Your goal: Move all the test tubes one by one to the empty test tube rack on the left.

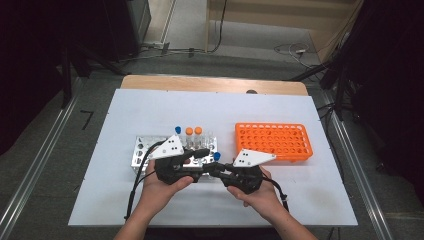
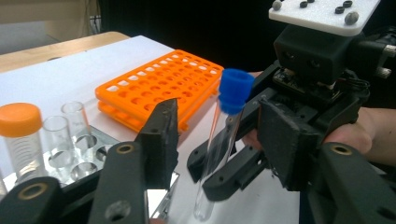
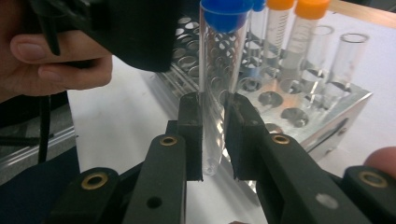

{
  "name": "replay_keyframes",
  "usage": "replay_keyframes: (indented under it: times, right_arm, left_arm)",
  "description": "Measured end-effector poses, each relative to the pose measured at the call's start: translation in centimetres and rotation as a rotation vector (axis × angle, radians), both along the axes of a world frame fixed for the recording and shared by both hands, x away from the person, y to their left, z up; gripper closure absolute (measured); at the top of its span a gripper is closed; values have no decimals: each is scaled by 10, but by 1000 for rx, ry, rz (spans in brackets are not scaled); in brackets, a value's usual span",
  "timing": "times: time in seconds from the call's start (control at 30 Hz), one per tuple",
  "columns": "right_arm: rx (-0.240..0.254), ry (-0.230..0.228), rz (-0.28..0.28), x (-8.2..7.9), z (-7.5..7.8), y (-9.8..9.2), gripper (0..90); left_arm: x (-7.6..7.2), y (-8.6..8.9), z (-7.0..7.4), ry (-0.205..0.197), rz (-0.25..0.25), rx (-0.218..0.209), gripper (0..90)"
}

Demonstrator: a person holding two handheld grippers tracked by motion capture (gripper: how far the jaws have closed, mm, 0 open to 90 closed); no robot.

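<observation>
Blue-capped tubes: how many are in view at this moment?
2. One blue-capped tube is clamped upright in the right gripper, in front of the metal rack. The other stands at the rack's far edge, left of the orange-capped tubes. More could be hidden behind the grippers.

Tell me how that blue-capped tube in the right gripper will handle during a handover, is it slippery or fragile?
The blue-capped tube looks like clear, smooth, stiff plastic or glass, so probably slippery and possibly breakable under a hard squeeze. It looks empty, so likely light. The right gripper pinches it low down, so the capped top may tilt if the left gripper nudges it.
</observation>
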State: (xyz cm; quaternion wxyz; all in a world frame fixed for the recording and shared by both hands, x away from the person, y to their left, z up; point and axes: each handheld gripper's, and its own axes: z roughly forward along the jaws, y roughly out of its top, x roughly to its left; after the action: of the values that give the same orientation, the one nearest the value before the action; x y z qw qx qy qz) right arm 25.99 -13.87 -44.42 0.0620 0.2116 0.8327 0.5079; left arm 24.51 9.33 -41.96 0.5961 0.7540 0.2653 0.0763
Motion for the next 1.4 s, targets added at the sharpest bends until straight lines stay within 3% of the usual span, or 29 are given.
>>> replay_keyframes:
  times: [0.47,0.73,0.87,1.07,1.2,1.4]
  right_arm:
    - [-9,8,27,-4,-2,7,751]
    - [-5,11,33,-2,-3,6,734]
    - [11,21,55,0,-2,3,591]
    - [21,-6,56,3,2,-6,254]
    - [10,-1,53,5,4,-14,98]
    - [-10,-19,51,5,3,-26,5]
  left_arm:
    - [0,-5,-3,1,-26,30,731]
    - [0,-3,-3,-17,-12,35,771]
    - [1,1,-2,-19,-3,33,771]
    - [5,13,0,-24,37,27,771]
    - [8,25,1,-25,67,16,771]
    - [13,41,3,-34,116,12,771]
